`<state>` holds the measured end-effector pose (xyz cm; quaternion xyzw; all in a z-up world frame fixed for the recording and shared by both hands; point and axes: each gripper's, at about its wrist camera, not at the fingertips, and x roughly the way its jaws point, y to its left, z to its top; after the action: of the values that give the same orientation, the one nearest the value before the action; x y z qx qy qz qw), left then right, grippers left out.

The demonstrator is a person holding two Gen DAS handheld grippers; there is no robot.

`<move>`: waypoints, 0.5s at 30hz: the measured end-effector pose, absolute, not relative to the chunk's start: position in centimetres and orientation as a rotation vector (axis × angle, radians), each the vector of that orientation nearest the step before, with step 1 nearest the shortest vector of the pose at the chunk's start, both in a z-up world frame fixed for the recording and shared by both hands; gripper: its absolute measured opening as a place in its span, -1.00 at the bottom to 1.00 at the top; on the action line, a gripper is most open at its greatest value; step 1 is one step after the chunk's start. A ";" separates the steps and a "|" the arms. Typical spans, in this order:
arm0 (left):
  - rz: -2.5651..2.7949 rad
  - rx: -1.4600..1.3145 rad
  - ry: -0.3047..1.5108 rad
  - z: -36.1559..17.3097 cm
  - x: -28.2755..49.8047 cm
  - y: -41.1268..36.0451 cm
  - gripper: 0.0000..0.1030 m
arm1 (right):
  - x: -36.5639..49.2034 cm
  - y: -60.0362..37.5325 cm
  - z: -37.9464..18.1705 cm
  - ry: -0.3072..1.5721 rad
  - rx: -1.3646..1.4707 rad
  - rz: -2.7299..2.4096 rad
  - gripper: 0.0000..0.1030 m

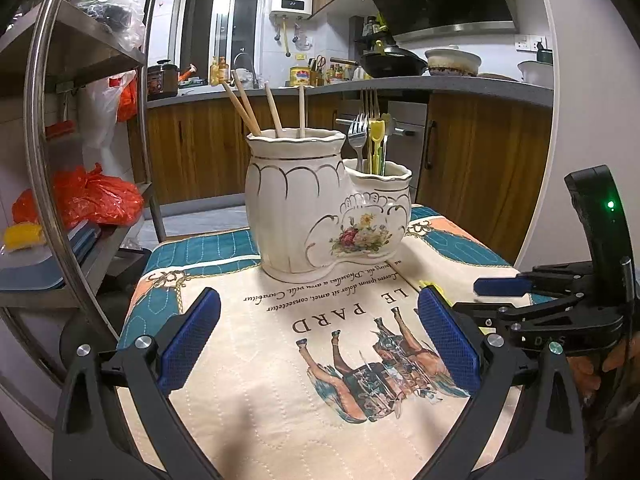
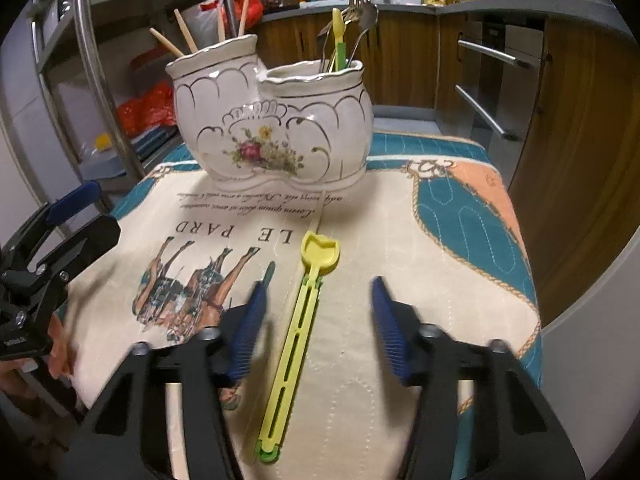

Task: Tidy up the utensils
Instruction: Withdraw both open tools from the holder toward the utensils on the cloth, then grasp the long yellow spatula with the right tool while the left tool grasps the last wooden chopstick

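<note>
Right tool (image 2: 316,320): pads apart, straddling yellow utensil (image 2: 294,344), not touching.
Left tool (image 1: 320,340): wide apart, empty.
Utensil holder (image 1: 320,208): far tabletop (image 2: 440,280) end.
Room: bare cloth before holder.

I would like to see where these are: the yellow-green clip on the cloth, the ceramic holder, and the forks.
yellow-green clip (image 2: 298,330): right wrist view, middle of its long slotted handle.
ceramic holder (image 1: 294,208): left wrist view, front wall of the taller compartment.
forks (image 1: 357,130): left wrist view, tines above the lower compartment.
</note>
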<state>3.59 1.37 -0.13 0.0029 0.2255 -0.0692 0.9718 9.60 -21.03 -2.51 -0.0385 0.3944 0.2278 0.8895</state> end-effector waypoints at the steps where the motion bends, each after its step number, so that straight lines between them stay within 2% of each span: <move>1: -0.140 0.004 0.456 -0.1 3.6 1.4 0.89 | 9.6 -21.0 -2.6 0.825 -0.080 0.475 -0.22; 3: -0.141 0.003 0.456 -0.1 3.6 1.3 0.89 | 9.5 -20.9 -2.6 0.837 -0.090 0.482 -0.39; 5: -0.140 0.004 0.455 -0.1 3.6 1.4 0.89 | 9.5 -20.7 -2.7 0.846 -0.114 0.476 -0.47; 15: -0.136 0.002 0.457 -0.1 3.7 1.4 0.89 | 10.7 -19.9 -3.0 0.888 -0.204 0.442 -0.52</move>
<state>3.66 1.36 -0.15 0.0012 0.2263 -0.0676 0.9717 10.75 -19.92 -2.98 -0.0978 0.4251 0.2115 0.8746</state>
